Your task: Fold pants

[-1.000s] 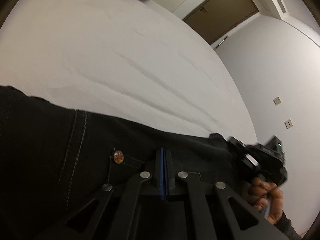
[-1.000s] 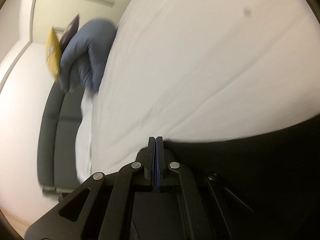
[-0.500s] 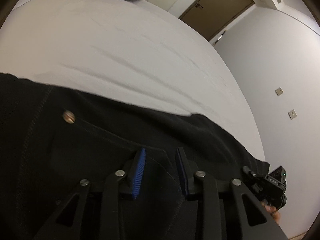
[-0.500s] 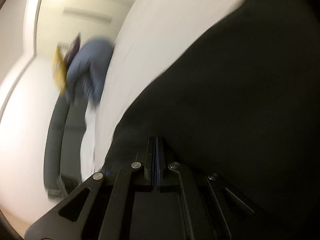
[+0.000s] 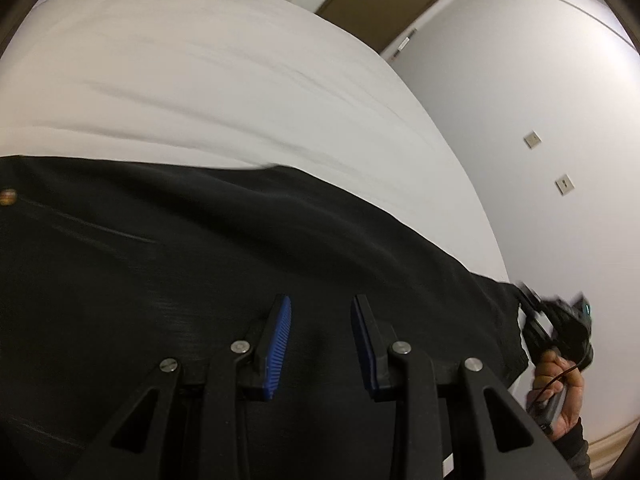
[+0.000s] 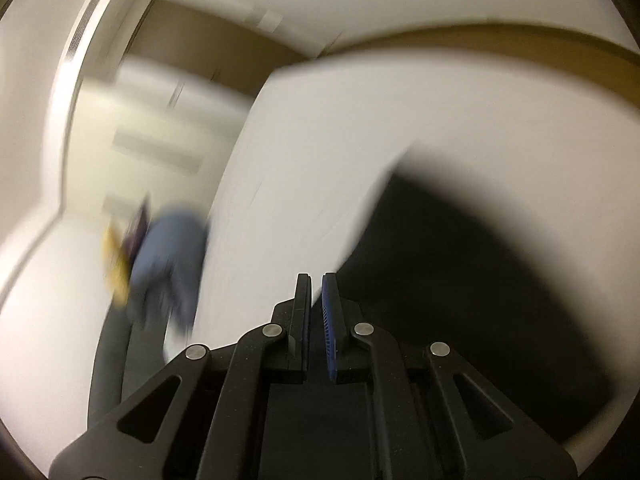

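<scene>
Both grippers released since earlier, left gripper parted above pants, right gripper opening, seemingly empty

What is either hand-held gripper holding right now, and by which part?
Nothing. The left hand-held gripper stands open above the black pants, pads clear of the cloth. The right hand-held gripper is opening, with nothing between its pads.

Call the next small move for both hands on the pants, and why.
Probably regrasp the far edge of the black pants for another fold. The left gripper is open above the cloth with nothing between its fingers; the right gripper is opening, empty too. The pants lie on the white bed.
</scene>
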